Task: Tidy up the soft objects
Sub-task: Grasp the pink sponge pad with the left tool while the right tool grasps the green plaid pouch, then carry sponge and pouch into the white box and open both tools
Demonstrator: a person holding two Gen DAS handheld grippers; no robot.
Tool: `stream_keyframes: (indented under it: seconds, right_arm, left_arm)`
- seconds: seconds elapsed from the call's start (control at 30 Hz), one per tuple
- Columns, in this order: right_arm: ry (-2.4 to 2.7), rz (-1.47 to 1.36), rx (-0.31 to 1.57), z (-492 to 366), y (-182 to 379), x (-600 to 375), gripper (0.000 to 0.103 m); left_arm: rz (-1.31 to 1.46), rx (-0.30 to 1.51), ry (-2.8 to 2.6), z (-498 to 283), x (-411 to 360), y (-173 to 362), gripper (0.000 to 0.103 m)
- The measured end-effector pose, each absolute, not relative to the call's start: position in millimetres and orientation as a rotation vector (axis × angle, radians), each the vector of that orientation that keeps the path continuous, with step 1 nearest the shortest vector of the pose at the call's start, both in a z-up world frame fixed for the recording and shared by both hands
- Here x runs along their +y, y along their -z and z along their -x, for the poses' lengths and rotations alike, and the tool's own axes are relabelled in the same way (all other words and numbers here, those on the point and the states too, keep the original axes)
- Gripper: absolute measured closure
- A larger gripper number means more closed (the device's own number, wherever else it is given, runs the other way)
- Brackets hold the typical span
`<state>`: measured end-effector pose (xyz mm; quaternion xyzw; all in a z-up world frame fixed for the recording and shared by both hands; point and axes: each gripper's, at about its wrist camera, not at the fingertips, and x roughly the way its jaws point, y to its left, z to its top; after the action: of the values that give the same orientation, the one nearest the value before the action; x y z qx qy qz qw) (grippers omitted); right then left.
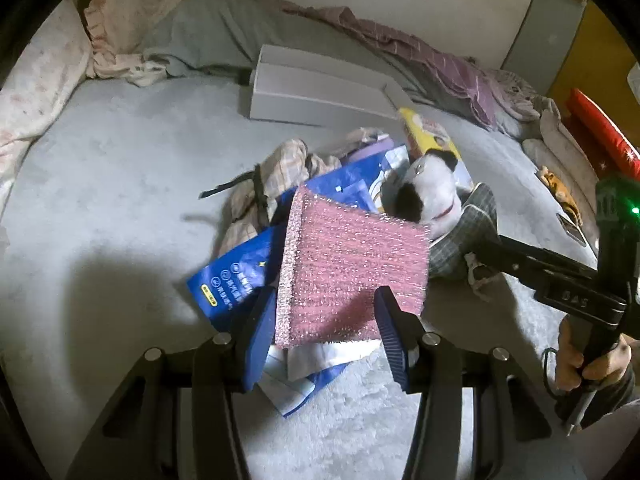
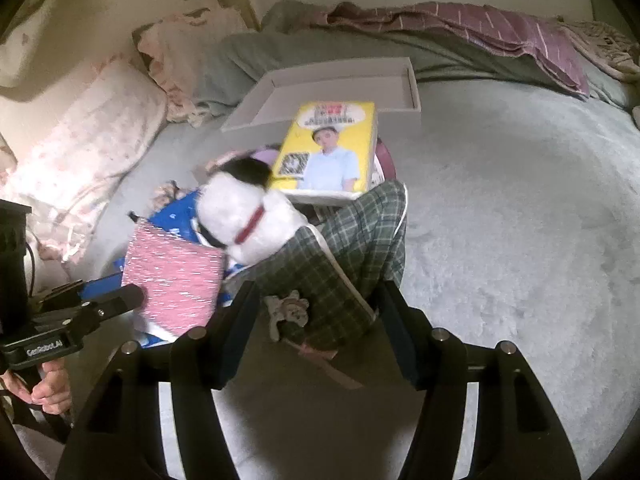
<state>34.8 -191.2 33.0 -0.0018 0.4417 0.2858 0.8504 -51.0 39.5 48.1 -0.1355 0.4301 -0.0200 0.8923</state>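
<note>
A pile lies on the grey bed. My left gripper [image 1: 326, 320] is shut on a pink glittery sponge [image 1: 352, 268], which also shows in the right wrist view [image 2: 172, 280]. My right gripper [image 2: 316, 316] holds the green plaid fabric [image 2: 332, 280] of a white plush dog [image 2: 244, 220] with black ears and a red collar. The dog also shows in the left wrist view [image 1: 432, 196], with the right gripper [image 1: 476, 254] at its plaid part. A checked pink cloth [image 1: 276, 176] lies in the pile.
A grey open box [image 1: 316, 88] stands behind the pile, seen also in the right wrist view [image 2: 340, 84]. A yellow book [image 2: 332, 148] and blue packets [image 1: 244, 272] lie in the pile. Pillows [image 2: 80, 148] are at the left; a purple striped blanket [image 2: 500, 32] at the back.
</note>
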Motion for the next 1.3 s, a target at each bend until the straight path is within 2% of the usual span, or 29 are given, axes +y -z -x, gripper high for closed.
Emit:
stream_keyframes:
  seconds: [0.03, 0.1, 0.2, 0.23, 0.37, 0.43, 0.93, 1.3]
  right_arm:
    - [-0.598, 0.002, 0.943, -37, -29, -190, 0.041]
    - [-0.605, -0.020, 0.961, -40, -24, -190, 0.043]
    - [-0.596, -0.006, 0.954, -39, -25, -189, 0.048]
    - [-0.591, -0.002, 0.947, -38, -27, -189, 0.055]
    - [-0.588, -0.042, 0.946, -36, -32, -200, 0.066]
    - [-0.566, -0.061, 0.938, -34, -37, -207, 0.086]
    - [-0.575, -0.254, 0.885, -26, -92, -252, 0.092]
    - [-0.630, -0.364, 0.786, -72, -137, -245, 0.094]
  left_arm:
    - [0.287, 0.895, 0.048, 49, 39, -47, 0.058]
    - [0.294, 0.898, 0.060, 47, 37, -47, 0.075]
    - [0.293, 0.897, 0.059, 45, 36, -48, 0.086]
    - [0.297, 0.897, 0.060, 46, 37, -48, 0.087]
    - [0.325, 0.883, 0.065, 52, 39, -53, 0.094]
    - [0.327, 0.873, 0.070, 55, 40, -59, 0.094]
    - [0.230, 0.765, 0.168, 69, 32, -130, 0.096]
    - [0.305, 0.716, 0.262, -2, 48, -155, 0.096]
